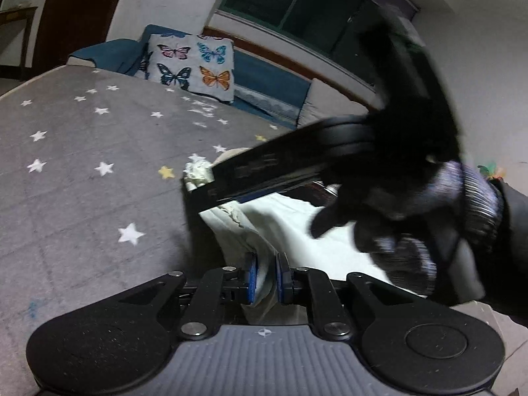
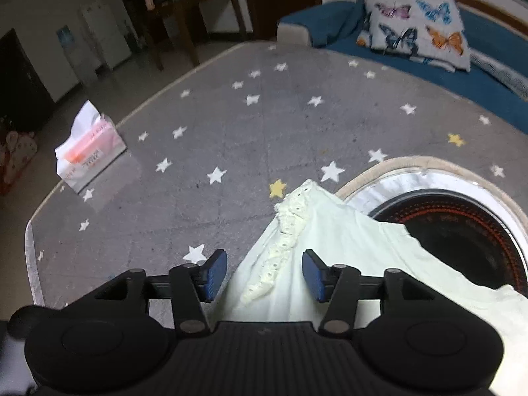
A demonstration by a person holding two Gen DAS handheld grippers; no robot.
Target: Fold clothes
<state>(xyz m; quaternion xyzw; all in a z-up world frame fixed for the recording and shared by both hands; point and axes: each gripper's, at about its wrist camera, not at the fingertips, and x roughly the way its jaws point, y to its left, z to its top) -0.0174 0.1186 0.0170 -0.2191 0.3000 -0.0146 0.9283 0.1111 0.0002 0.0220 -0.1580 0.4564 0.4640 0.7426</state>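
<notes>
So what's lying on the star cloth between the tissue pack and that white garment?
Nothing: in the right wrist view only bare grey star cloth lies between the tissue pack and the white garment.

Home living room: sofa (image 2: 488, 76), butterfly cushion (image 2: 415, 29).

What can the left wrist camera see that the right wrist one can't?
Left only: the window, the gloved hand and the left tongs shut on the white garment. Right only: the tissue pack, the round heater and the open right tongs. Both: the garment, star mat and butterfly pillow.
</notes>
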